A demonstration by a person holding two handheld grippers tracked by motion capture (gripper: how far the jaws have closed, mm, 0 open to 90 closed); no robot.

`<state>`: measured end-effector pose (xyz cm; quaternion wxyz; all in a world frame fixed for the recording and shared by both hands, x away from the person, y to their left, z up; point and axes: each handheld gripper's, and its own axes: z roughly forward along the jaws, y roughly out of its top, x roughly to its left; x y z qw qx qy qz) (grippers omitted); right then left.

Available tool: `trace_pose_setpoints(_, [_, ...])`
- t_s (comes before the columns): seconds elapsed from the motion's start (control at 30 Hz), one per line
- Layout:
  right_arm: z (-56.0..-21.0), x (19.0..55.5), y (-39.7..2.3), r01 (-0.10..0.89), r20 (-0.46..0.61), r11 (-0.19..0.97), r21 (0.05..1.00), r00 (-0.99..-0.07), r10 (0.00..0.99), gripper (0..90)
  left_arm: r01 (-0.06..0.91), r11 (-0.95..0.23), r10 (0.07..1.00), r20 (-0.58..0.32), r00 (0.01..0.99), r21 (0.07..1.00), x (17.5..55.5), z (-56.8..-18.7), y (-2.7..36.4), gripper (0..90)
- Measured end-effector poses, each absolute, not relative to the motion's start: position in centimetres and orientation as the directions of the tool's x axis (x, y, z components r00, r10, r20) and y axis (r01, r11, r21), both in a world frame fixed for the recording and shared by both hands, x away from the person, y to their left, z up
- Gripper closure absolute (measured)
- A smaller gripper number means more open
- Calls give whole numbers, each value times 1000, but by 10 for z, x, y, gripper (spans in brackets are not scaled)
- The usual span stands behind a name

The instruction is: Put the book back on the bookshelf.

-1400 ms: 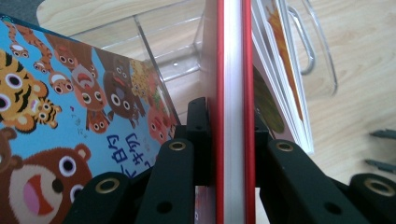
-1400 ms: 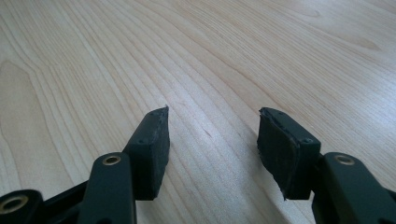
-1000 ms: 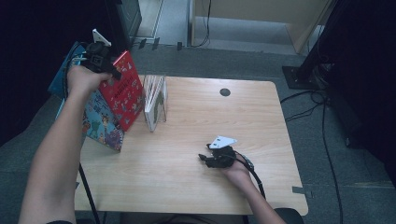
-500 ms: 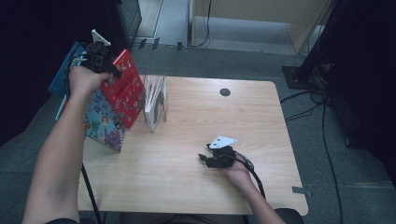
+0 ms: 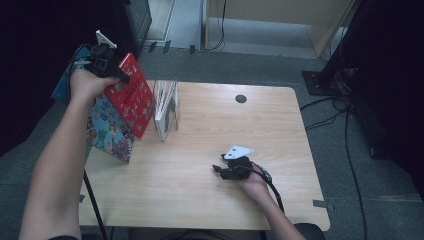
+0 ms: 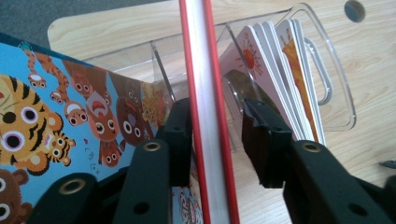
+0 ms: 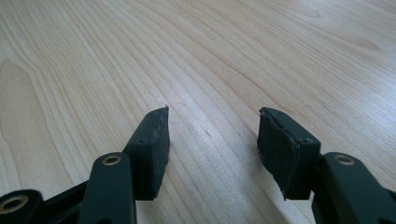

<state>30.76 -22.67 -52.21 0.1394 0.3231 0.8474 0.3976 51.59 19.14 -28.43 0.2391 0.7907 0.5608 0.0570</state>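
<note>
**Two books still outside the clear rack**

One red book (image 6: 205, 93) is being lowered edge-first toward the clear plastic rack (image 6: 334, 88) at the table's left side. In the left gripper view the left gripper (image 6: 217, 140) straddles that book's spine: its jaws have just been opening, and a gap now shows between the right pad and the red cover, while the left pad sits close against it, so the book is barely pinched, if at all. In the high view the book (image 5: 131, 95) leans tilted over the table's left edge, next to a blue animal-patterned book (image 5: 107, 131) and just left of the rack (image 5: 167, 107).

The release appears premature unless the lower edge already rests in a slot; that cannot be told from these pictures. The step would be done well if the book were kept upright, lined up with the empty divider left of the thin books (image 6: 280, 70) already filed, and let go only once it is seated.

The right gripper (image 7: 212, 140) rests spread and empty on the wooden table (image 7: 196, 56), well apart from the rack.
</note>
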Motion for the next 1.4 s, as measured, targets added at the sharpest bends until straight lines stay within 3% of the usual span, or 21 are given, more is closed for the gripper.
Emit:
trace_pose_setpoints(0.13, [-522, 307, -227, 437, 20, 476, 764, -752, 658, 440, 854, -257, 910, -183, 371, 453, 515, -278, 194, 572])
trace_pose_setpoints(0.57, [-522, 307, -227, 437, 21, 474, 764, -752, 659, 439, 842, -239, 903, -209, 376, 484, 507, -260, 206, 492])
trace_pose_setpoints(1.03, [-522, 307, -227, 438, 24, 474, 764, -753, 657, 432, 826, -217, 890, -242, 387, 520, 482, -230, 216, 472])
trace_pose_setpoints(1.4, [-522, 305, -227, 440, 27, 474, 763, -753, 657, 417, 812, -239, 854, -284, 437, 532, 469, -253, 203, 458])
